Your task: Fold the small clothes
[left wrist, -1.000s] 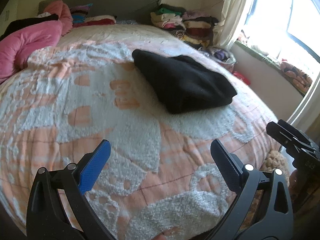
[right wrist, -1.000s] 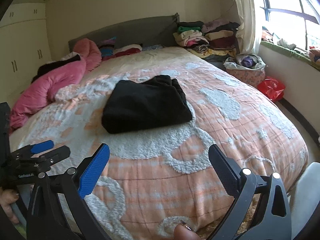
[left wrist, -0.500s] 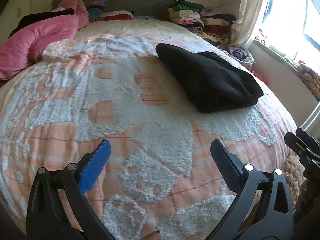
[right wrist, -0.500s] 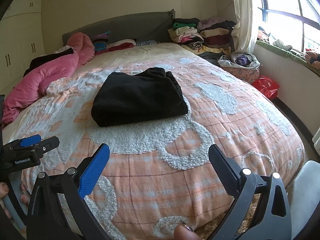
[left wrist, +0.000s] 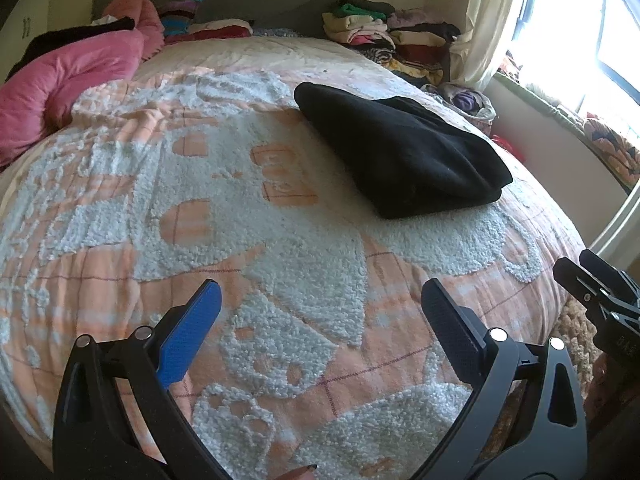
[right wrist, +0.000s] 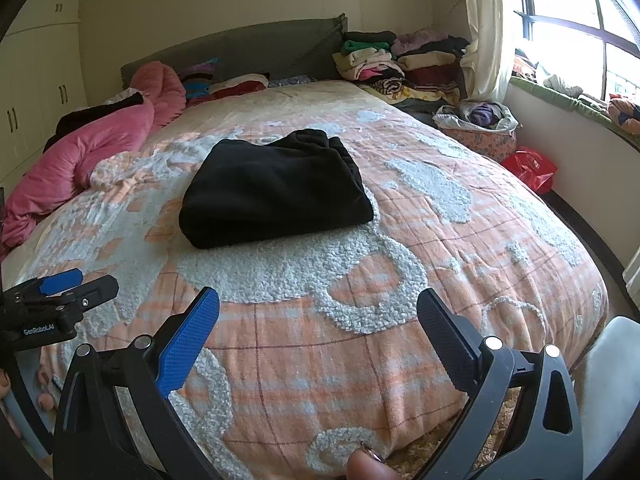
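Observation:
A black garment (left wrist: 404, 160) lies folded into a thick rectangle on the orange and white bedspread (left wrist: 208, 208). It also shows in the right wrist view (right wrist: 272, 190). My left gripper (left wrist: 320, 308) is open and empty, above the near part of the bed, well short of the garment. My right gripper (right wrist: 318, 310) is open and empty near the foot of the bed, also apart from the garment. Each gripper shows at the edge of the other's view: the right one (left wrist: 596, 296), the left one (right wrist: 60, 292).
A pink duvet (right wrist: 80, 160) lies bunched at the bed's left. Stacks of folded clothes (right wrist: 392, 64) sit at the head on the right. A basket of clothes (right wrist: 480, 128) and a red bag (right wrist: 530, 166) stand on the floor by the window.
Both grippers have moved a little closer over the bed, and the left view has swung left so the garment sits further right. Both stay open and empty.

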Motion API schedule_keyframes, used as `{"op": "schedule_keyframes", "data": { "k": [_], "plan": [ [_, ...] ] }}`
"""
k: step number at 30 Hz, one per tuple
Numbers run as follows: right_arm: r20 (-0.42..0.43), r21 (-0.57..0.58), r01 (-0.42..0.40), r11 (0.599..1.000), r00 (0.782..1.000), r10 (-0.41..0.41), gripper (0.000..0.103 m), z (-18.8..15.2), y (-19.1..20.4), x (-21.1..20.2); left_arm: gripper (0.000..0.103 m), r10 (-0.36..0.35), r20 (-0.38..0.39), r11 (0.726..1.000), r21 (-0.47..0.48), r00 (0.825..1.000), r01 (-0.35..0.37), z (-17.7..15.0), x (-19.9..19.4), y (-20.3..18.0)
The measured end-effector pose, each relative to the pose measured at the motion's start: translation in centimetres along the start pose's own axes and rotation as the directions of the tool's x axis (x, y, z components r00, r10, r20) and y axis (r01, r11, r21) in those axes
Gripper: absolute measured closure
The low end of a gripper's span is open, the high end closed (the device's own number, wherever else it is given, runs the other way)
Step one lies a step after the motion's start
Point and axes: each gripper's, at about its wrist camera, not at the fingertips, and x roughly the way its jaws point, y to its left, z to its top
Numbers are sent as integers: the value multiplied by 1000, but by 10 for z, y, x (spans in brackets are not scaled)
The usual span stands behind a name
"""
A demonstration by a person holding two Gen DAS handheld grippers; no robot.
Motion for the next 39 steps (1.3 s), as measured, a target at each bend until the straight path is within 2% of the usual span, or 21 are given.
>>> {"op": "schedule_keyframes", "data": {
  "k": [39],
  "plan": [
    [-5, -12, 7, 1000, 1000, -7, 4, -4, -1, 2, 9, 35, -4, 999, 14, 999, -35, -1, -1, -1]
  ]
}}
